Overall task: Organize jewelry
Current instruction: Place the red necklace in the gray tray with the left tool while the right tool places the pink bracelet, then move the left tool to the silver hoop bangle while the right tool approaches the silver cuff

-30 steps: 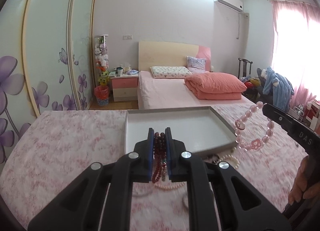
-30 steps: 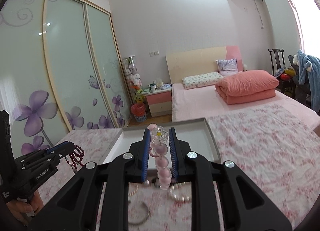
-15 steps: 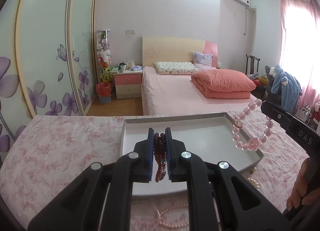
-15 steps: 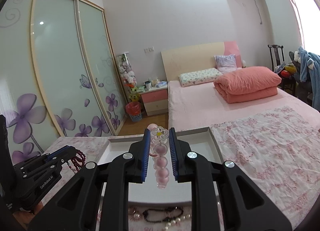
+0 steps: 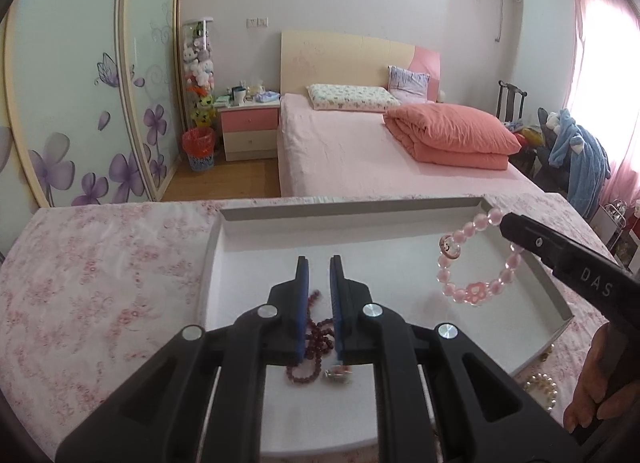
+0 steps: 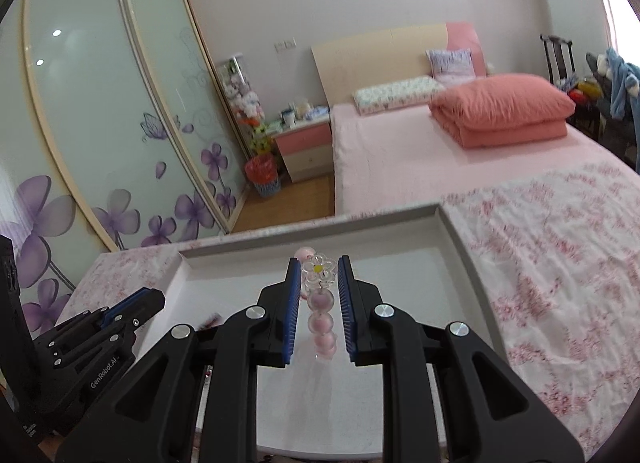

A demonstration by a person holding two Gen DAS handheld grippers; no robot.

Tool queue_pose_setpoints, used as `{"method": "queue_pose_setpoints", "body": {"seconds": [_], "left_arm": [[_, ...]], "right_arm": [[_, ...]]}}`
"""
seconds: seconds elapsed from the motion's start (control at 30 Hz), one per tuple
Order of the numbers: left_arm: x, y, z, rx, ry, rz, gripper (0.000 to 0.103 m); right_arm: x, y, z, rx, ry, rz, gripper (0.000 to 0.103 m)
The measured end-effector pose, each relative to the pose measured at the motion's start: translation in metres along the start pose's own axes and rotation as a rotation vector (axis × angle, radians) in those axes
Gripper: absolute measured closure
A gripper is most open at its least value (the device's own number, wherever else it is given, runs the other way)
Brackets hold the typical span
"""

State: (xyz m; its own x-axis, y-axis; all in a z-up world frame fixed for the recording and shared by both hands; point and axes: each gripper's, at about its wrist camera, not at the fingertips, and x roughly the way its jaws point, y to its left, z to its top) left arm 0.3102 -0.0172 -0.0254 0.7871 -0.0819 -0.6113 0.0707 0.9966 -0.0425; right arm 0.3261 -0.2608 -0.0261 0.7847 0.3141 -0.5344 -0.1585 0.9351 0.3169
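Observation:
A grey tray (image 5: 352,211) lies on the floral cloth. My left gripper (image 5: 319,267) is open above the tray, and the dark red bead bracelet (image 5: 314,347) lies on the tray floor under its fingers. My right gripper (image 6: 319,269) holds a pink bead bracelet (image 6: 322,311) with a clear flower charm between its fingers, above the tray (image 6: 312,233). In the left wrist view the pink bracelet (image 5: 476,263) hangs from the right gripper's tip over the tray's right side. The left gripper (image 6: 140,303) shows at the left of the right wrist view.
White pearl beads (image 5: 542,387) lie on the cloth right of the tray. Beyond the table stand a pink bed (image 5: 380,159), a nightstand (image 5: 250,127), a red bin (image 5: 199,147) and sliding wardrobe doors (image 5: 80,111).
My left gripper has opened and the dark red bracelet has dropped onto the tray. Both grippers moved forward over the tray. The right gripper's fingers stand wider apart around the pink bracelet.

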Motion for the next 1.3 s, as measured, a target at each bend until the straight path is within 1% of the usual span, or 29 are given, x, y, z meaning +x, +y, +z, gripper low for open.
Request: {"method": "queue_pose_setpoints", "body": {"seconds": [0.13,0.17,0.2,0.23,0.27,0.37,0.53,0.63,0.73,0.8,0.87,1.0,1.07,1.17,1.23,1.3], "left_arm": [[0.010,0.003,-0.004,-0.006,0.020,-0.001,0.091],[0.010,0.004,-0.005,-0.009,0.020,-0.002,0.089],[0.010,0.006,-0.004,-0.012,0.020,-0.005,0.089],[0.008,0.007,-0.004,-0.015,0.017,-0.004,0.088],[0.006,0.007,-0.003,-0.017,0.014,-0.001,0.085],[-0.008,0.014,0.001,-0.025,-0.013,0.010,0.081],[-0.035,0.027,-0.002,-0.037,-0.037,0.025,0.079],[-0.057,0.037,-0.012,-0.045,-0.043,0.029,0.072],[-0.080,0.047,-0.030,-0.050,-0.035,0.026,0.068],[-0.089,0.052,-0.042,-0.049,-0.026,0.026,0.063],[-0.098,0.056,-0.055,-0.050,-0.012,0.025,0.056],[-0.109,0.062,-0.077,-0.050,0.016,0.026,0.050],[-0.112,0.065,-0.085,-0.055,0.030,0.027,0.046],[-0.115,0.067,-0.094,-0.054,0.045,0.029,0.042],[-0.117,0.068,-0.098,-0.053,0.052,0.030,0.040],[-0.118,0.068,-0.101,-0.054,0.058,0.030,0.038]], "right_arm": [[0.006,-0.005,-0.005,0.003,0.034,-0.033,0.082],[0.005,-0.006,-0.004,0.006,0.034,-0.033,0.079],[0.004,-0.005,-0.004,0.005,0.033,-0.037,0.075],[0.000,-0.005,-0.003,0.002,0.023,-0.044,0.066],[-0.003,-0.005,-0.003,0.000,0.012,-0.047,0.060],[-0.015,-0.004,-0.001,-0.010,-0.018,-0.055,0.060],[-0.039,-0.006,-0.004,-0.019,-0.039,-0.054,0.060],[-0.063,-0.010,-0.012,-0.030,-0.046,-0.060,0.060],[-0.076,-0.016,-0.022,-0.041,-0.031,-0.073,0.060],[-0.084,-0.021,-0.032,-0.047,-0.009,-0.086,0.060],[-0.089,-0.027,-0.045,-0.052,0.031,-0.104,0.060],[-0.091,-0.037,-0.066,-0.048,0.101,-0.129,0.060],[-0.085,-0.042,-0.075,-0.045,0.144,-0.144,0.064],[-0.080,-0.045,-0.087,-0.048,0.195,-0.145,0.067],[-0.079,-0.041,-0.091,-0.064,0.213,-0.152,0.069],[-0.080,-0.036,-0.094,-0.067,0.218,-0.141,0.070]]}}
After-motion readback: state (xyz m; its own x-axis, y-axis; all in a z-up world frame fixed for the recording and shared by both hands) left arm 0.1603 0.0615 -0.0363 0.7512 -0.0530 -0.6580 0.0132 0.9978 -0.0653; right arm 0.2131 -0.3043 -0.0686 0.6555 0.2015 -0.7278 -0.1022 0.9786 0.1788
